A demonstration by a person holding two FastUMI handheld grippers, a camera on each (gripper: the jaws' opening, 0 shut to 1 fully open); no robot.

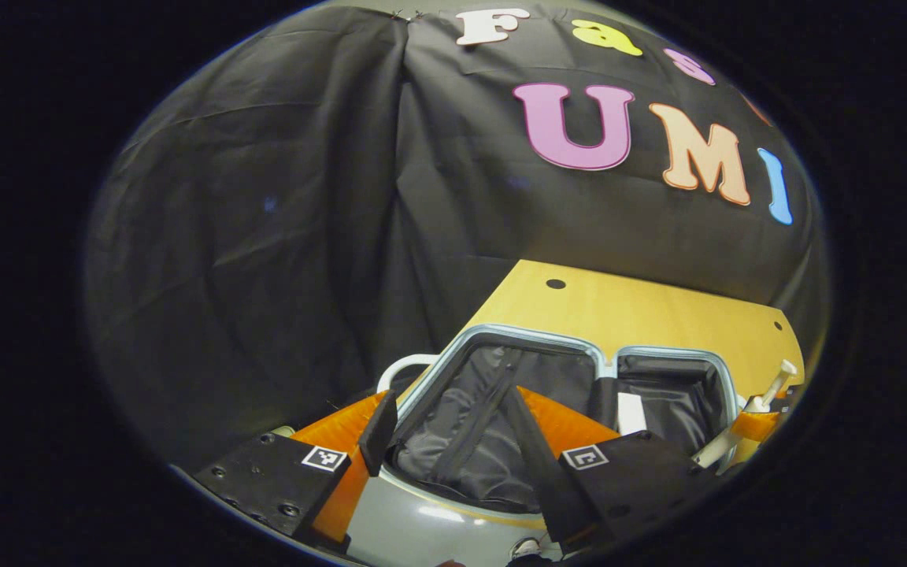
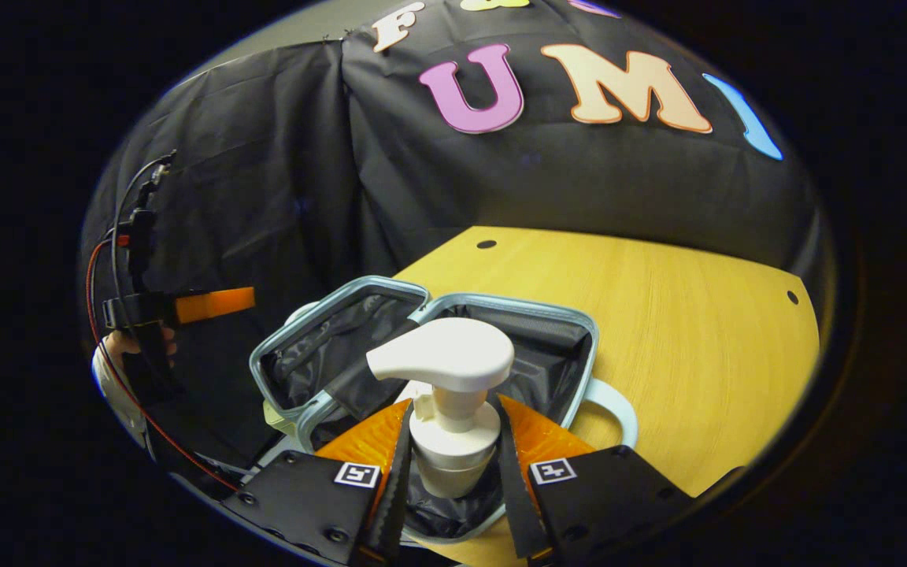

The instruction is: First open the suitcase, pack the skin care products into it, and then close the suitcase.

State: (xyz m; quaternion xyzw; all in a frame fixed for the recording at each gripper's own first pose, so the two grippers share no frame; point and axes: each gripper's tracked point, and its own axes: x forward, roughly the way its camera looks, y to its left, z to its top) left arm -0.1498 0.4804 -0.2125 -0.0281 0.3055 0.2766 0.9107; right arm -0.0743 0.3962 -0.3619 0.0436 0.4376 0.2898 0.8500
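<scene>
A pale blue-rimmed suitcase (image 1: 516, 335) lies wide open on the wooden table (image 1: 658, 307), both dark-lined halves facing up. My left gripper (image 1: 449, 402) hovers open over the near-left half with nothing between its fingers. At the right edge of the left gripper view the right gripper (image 1: 757, 425) carries a white pump bottle (image 1: 772, 386). In the right gripper view, my right gripper (image 2: 453, 409) is shut on the pump bottle (image 2: 446, 354) at its neck, upright above the nearer half of the suitcase (image 2: 501, 303). Farther left, a hand holds the left gripper (image 2: 209, 303).
The suitcase's white handle (image 1: 402, 366) (image 2: 615, 402) sticks out from its side. A small white flat item (image 1: 631, 413) lies against the lining of the right half. Bare tabletop (image 2: 697, 315) stretches right of and behind the case, up to the black cloth wall.
</scene>
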